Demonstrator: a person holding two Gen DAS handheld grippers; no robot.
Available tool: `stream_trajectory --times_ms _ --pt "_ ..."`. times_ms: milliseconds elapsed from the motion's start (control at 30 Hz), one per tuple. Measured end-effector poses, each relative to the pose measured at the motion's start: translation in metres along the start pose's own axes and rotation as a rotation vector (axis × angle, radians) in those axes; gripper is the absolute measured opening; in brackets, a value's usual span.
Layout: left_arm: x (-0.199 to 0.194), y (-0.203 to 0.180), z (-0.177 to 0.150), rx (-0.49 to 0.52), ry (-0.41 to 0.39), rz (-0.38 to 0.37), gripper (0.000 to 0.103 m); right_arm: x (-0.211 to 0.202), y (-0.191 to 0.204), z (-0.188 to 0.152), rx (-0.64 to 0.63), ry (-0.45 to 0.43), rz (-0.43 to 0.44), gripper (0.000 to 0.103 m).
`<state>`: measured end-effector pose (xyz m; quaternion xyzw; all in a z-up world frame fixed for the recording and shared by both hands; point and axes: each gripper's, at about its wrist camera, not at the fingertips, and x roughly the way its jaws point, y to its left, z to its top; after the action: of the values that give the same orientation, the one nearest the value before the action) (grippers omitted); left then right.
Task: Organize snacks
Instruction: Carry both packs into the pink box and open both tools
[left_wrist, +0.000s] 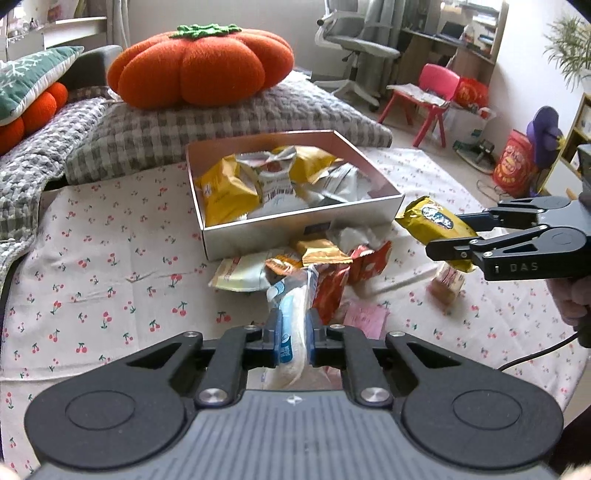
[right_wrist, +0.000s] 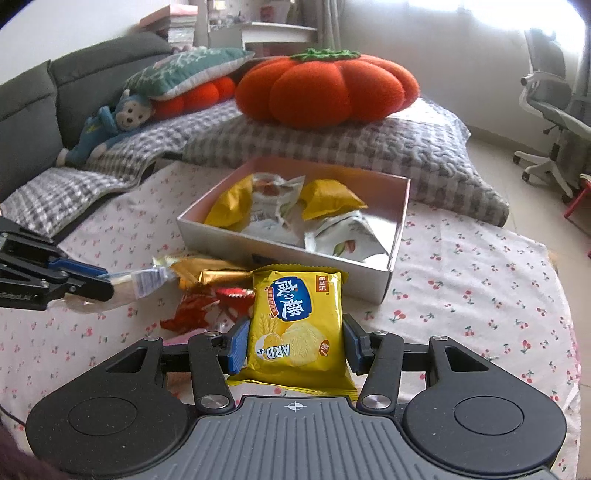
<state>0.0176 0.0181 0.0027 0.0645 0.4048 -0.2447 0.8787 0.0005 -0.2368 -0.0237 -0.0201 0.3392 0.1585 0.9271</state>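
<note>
A white open box (left_wrist: 295, 230) (right_wrist: 280, 258) sits on the cherry-print cloth with several yellow and white snack packets inside. My left gripper (left_wrist: 292, 334) is shut on a blue-and-white snack packet (left_wrist: 293, 310); it also shows in the right wrist view (right_wrist: 144, 282) at the left. My right gripper (right_wrist: 295, 341) is shut on a yellow cracker packet (right_wrist: 297, 325), held above the cloth just in front of the box; the left wrist view shows it (left_wrist: 439, 225) at the box's right corner. Loose red, gold and white snacks (left_wrist: 325, 266) (right_wrist: 207, 291) lie in front of the box.
An orange pumpkin cushion (left_wrist: 201, 66) rests on a grey checked blanket (left_wrist: 221, 122) behind the box. A small wrapped snack (left_wrist: 447, 284) and a pink paper (left_wrist: 365, 317) lie on the cloth. A sofa with a blue plush toy (right_wrist: 107, 127) is at the left.
</note>
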Motion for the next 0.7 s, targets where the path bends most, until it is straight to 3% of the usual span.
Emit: stream_trajectory --times_ms 433,700 --pt "-0.022 0.006 0.015 -0.05 -0.087 -0.018 0.009 -0.004 -0.009 0.01 0.045 -0.031 -0.01 0.05" --pt "-0.014 -0.001 0.036 -0.05 -0.119 -0.026 0.009 -0.002 -0.015 0.022 0.073 -0.055 -0.019 0.05"
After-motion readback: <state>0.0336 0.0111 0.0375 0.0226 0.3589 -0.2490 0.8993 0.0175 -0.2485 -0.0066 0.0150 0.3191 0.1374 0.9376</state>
